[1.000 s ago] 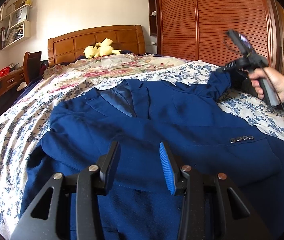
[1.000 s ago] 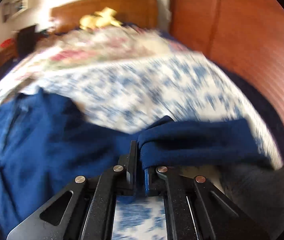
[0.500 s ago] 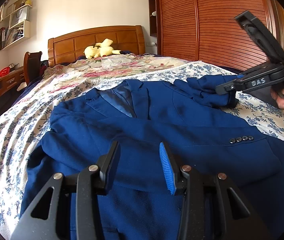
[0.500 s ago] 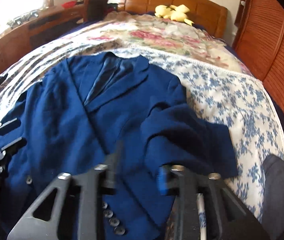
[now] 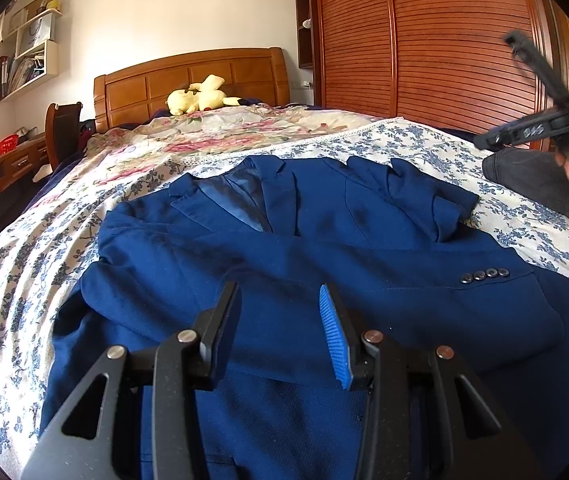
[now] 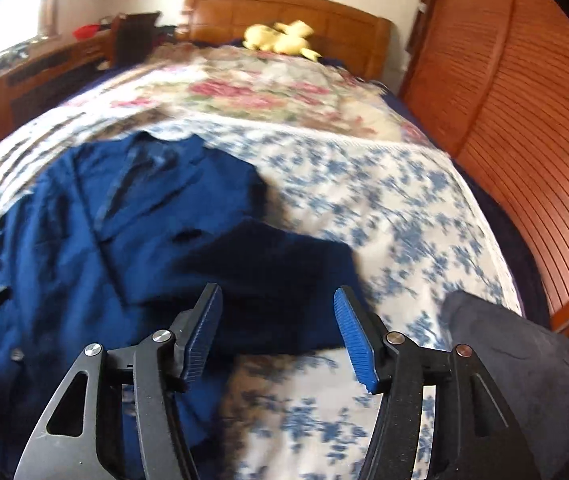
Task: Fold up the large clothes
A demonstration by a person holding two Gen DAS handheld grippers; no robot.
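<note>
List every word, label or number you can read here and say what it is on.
"DAS": pale handwriting on the black body of the right gripper, blurred, so the reading is uncertain.
White bag on the wall shelf: a printed word, too small to read.
Nothing readable on the blue jacket.

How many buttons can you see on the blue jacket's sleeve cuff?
4, in a row on the cuff of the blue jacket, toward its right side in the left wrist view. Other buttons may be hidden.
</note>
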